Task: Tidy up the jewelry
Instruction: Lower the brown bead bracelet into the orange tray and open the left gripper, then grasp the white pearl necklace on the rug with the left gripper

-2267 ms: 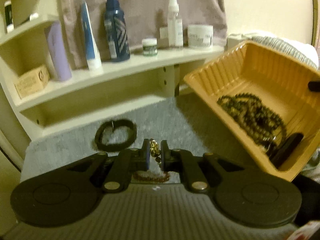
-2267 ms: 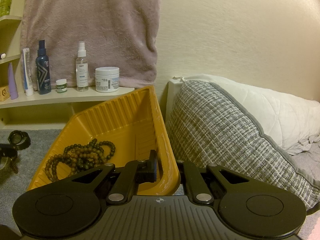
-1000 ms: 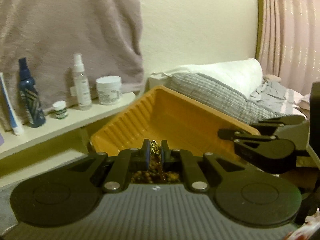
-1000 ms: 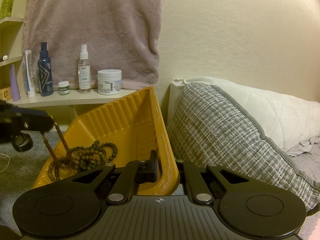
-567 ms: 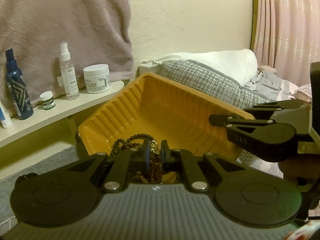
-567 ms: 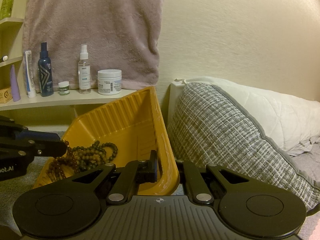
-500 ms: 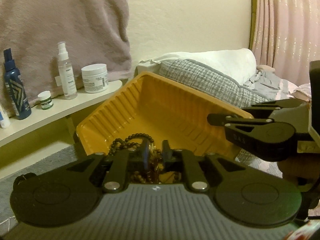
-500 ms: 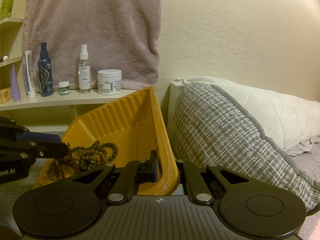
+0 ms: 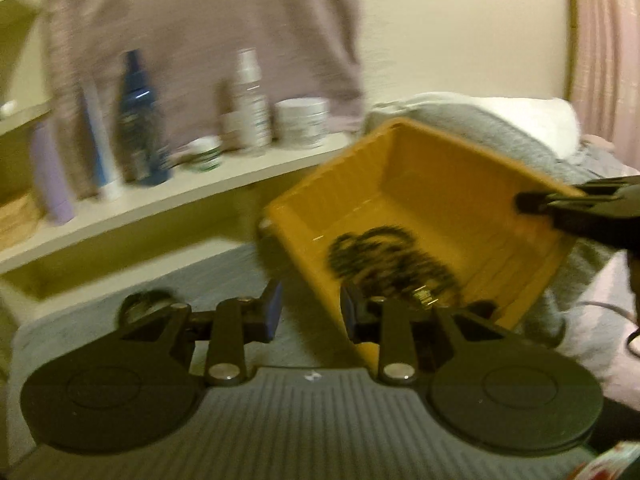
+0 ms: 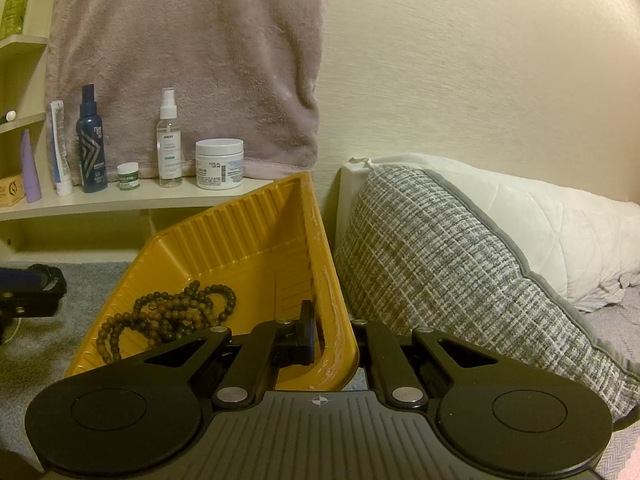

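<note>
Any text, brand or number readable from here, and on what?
Nothing reads clearly.
Spray bottle: label print too small.
White jar: label print too small.
Blue bottle: white lettering, illegible.
Box: a logo, unreadable.
Left wrist view: everything is blurred.

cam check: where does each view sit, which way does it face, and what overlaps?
Left wrist: on the left gripper, jaws just opened and empty, facing the shelf and yellow tray; the right gripper shows on the rim.
Right wrist: on the right gripper, clamped on the tray wall, facing the pillow.
Shared: tray, bead necklace, shelf bottles.
</note>
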Demonstrator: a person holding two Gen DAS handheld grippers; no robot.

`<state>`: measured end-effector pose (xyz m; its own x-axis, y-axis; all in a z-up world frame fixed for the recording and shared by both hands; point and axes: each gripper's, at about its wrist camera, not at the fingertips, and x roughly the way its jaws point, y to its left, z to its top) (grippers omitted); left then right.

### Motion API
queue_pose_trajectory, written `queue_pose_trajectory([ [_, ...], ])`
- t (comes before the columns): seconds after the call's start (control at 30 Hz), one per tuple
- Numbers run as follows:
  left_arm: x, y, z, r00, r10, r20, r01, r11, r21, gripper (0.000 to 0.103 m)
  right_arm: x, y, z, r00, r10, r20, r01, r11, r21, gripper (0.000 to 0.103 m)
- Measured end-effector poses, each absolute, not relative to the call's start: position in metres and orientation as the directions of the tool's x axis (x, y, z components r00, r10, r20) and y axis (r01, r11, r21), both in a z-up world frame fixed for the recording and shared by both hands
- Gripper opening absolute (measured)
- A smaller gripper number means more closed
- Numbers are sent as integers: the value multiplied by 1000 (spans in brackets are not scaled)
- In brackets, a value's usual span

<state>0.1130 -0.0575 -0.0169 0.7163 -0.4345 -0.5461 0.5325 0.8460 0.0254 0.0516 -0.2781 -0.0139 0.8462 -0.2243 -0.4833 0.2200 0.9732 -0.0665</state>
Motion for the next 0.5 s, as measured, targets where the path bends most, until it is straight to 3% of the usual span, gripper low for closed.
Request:
queue_pose_trajectory([
  [0.5, 124, 41, -43, 803, -150, -577, 260, 959, 114, 28, 52, -279, -14, 846, -226, -484, 220, 973, -68, 6],
])
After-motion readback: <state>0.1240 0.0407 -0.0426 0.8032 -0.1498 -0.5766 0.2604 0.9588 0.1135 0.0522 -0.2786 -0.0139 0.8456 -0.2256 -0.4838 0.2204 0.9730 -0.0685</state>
